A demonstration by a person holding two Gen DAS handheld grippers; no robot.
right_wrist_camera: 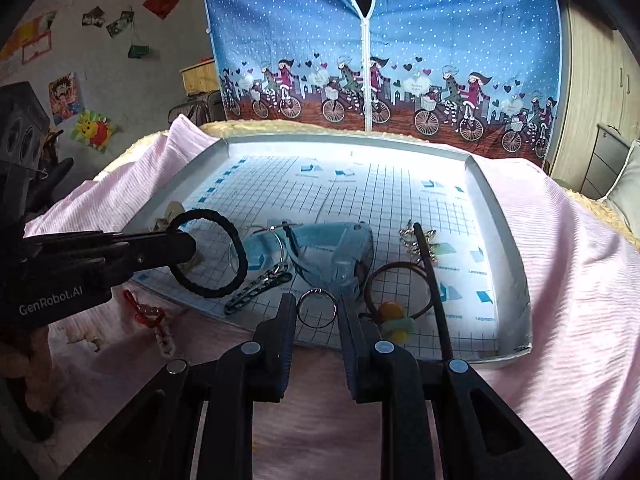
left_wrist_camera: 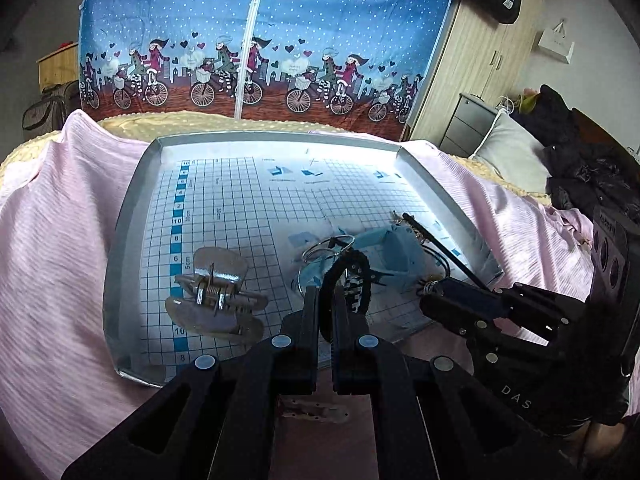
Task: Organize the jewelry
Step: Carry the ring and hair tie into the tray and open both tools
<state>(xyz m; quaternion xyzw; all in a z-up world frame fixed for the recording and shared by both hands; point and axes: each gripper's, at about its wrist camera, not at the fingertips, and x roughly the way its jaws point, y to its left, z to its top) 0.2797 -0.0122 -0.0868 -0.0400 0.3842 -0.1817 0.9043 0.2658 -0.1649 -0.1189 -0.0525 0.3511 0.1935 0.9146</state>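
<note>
1. Far left of the tray (left_wrist_camera: 132, 216), a clear claw clip (left_wrist_camera: 218, 294) lies alone on the grid sheet, with bare sheet beyond it.
2. The left gripper (left_wrist_camera: 326, 300) has its fingers nearly closed on a black hair tie (right_wrist_camera: 208, 254), lifted above the tray's near-left part; the loop hangs free in the right wrist view.
3. Under it lies a patterned flat clip (right_wrist_camera: 258, 286), loose near the front edge.
4. Mid-tray sits the pale blue box (right_wrist_camera: 340, 252), apparently the organiser. Whether anything is inside I cannot tell, so sorting looks barely begun. A large wire hoop (right_wrist_camera: 276, 236) rests against its left side.
5. The right gripper (right_wrist_camera: 317, 310) stands half open around a small silver ring (right_wrist_camera: 317, 308); contact with the fingers is unclear.
6. Right of that: a brown tie with a yellow and green charm (right_wrist_camera: 394, 316), a dark stick (right_wrist_camera: 432, 284), a gold piece (right_wrist_camera: 412, 236).
7. Room: the far half of the tray is bare and free. The near edge is crowded, with both grippers close together and the raised rim at the right.
</note>
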